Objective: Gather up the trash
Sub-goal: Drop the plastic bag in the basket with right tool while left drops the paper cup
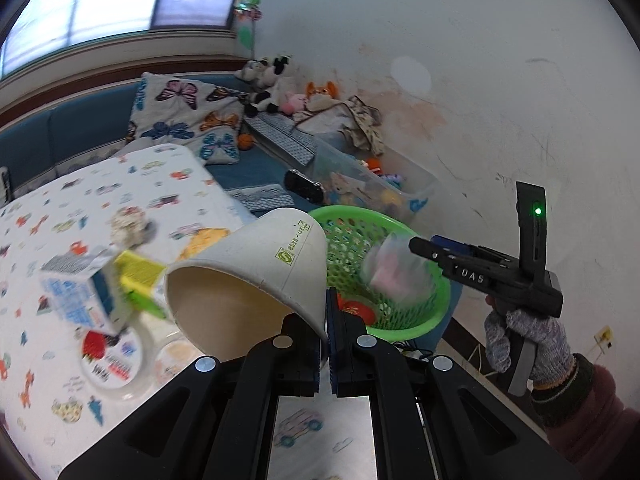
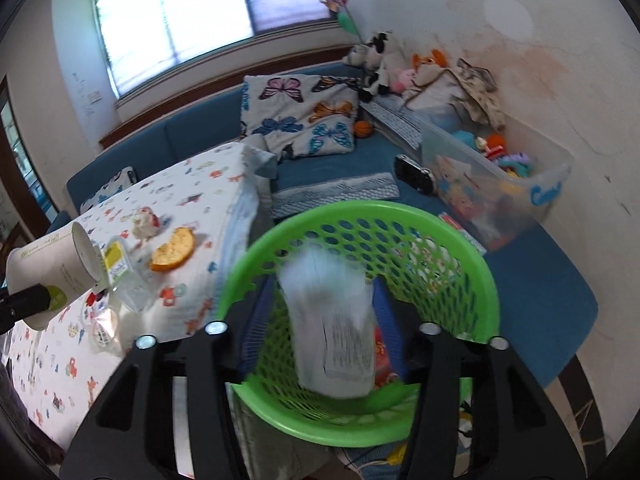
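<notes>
Left wrist view: the left gripper [image 1: 327,312] has its jaws clamped on the rim wall of a paper cup [image 1: 256,276], tilted with its mouth toward 7 o'clock and its long axis running up toward 1 o'clock. The green basket [image 1: 436,304] sits just beyond at 2 o'clock, so the cup must travel rightward over the rim. More trash lies on the desk [image 1: 80,208] at 9 o'clock.

Right wrist view: the right gripper [image 2: 320,312] hangs directly above the basket [image 2: 492,292], jaws apart, a blurred white packet [image 2: 332,320] between them, apparently dropping in. The cup [image 2: 52,268] is at 9 o'clock, outside the rim; an orange peel [image 2: 174,250] lies on the desk.
</notes>
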`<state>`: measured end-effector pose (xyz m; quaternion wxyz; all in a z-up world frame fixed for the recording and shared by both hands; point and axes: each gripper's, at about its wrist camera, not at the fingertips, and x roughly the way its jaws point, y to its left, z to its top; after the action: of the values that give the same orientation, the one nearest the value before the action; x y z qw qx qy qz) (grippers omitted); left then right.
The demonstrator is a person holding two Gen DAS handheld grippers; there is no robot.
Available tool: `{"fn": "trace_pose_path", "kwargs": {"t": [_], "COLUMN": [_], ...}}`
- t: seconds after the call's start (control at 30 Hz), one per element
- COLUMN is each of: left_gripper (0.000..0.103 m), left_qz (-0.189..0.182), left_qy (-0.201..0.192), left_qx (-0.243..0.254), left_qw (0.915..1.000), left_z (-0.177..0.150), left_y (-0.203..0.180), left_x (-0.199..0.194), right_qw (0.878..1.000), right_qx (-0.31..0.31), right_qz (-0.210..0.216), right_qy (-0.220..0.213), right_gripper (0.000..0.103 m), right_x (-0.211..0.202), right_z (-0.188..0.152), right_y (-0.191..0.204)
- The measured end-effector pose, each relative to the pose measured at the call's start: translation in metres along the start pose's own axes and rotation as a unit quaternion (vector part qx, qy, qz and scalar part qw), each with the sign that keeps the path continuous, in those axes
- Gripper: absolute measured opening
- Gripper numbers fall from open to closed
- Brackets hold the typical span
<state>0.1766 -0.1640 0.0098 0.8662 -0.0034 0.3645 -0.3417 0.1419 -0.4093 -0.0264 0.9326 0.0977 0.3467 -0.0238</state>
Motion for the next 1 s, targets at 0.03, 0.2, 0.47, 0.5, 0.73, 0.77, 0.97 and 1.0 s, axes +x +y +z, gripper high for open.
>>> {"fn": "trace_pose_path", "kwargs": {"t": [0.03, 0.2, 0.47, 0.5, 0.73, 0.77, 0.97, 1.0], "left_gripper": [0.003, 0.003, 0.004, 0.004, 0.006, 0.008, 0.035, 0.036], "left_qz": [-0.002, -0.015, -0.022, -0.023, -0.024, -0.025, -0.024, -0.024], "left_qy": [0.002, 0.018, 0.051, 0.055, 0.087, 0.090, 0.095, 0.093], "left_qx": [0.003, 0.019, 0.040, 0.043, 0.059, 0.059, 0.066, 0.065], "left_qw": [1.0000, 0.9995, 0.9977, 0.9973, 0.9942, 0.9938, 0.9930, 0.9933], "left_z": [0.002, 0.015, 0.020, 0.021, 0.022, 0.021, 0.015, 0.014], "left_y": [-0.004, -0.023, -0.046, -0.049, -0.066, -0.067, -0.071, -0.069], "left_x": [0.004, 0.029, 0.071, 0.077, 0.111, 0.114, 0.123, 0.122], "right_qw": [1.000, 1.000, 1.000, 1.000, 0.999, 0.999, 0.999, 0.999], "right_qx": [0.003, 0.017, 0.012, 0.009, 0.020, 0.022, 0.028, 0.029], "right_qz": [-0.001, -0.006, -0.015, -0.017, -0.017, -0.016, -0.017, -0.017], "right_qy": [0.001, -0.003, -0.017, -0.019, -0.025, -0.024, -0.018, -0.018], "right_gripper": [0.059, 0.074, 0.081, 0.082, 0.083, 0.083, 0.083, 0.083], "right_x": [0.000, -0.008, -0.027, -0.030, -0.041, -0.041, -0.041, -0.041], "right_z": [-0.002, -0.006, -0.015, -0.017, -0.028, -0.029, -0.035, -0.035], "right_y": [-0.004, -0.018, -0.025, -0.026, -0.035, -0.036, -0.039, -0.040]}}
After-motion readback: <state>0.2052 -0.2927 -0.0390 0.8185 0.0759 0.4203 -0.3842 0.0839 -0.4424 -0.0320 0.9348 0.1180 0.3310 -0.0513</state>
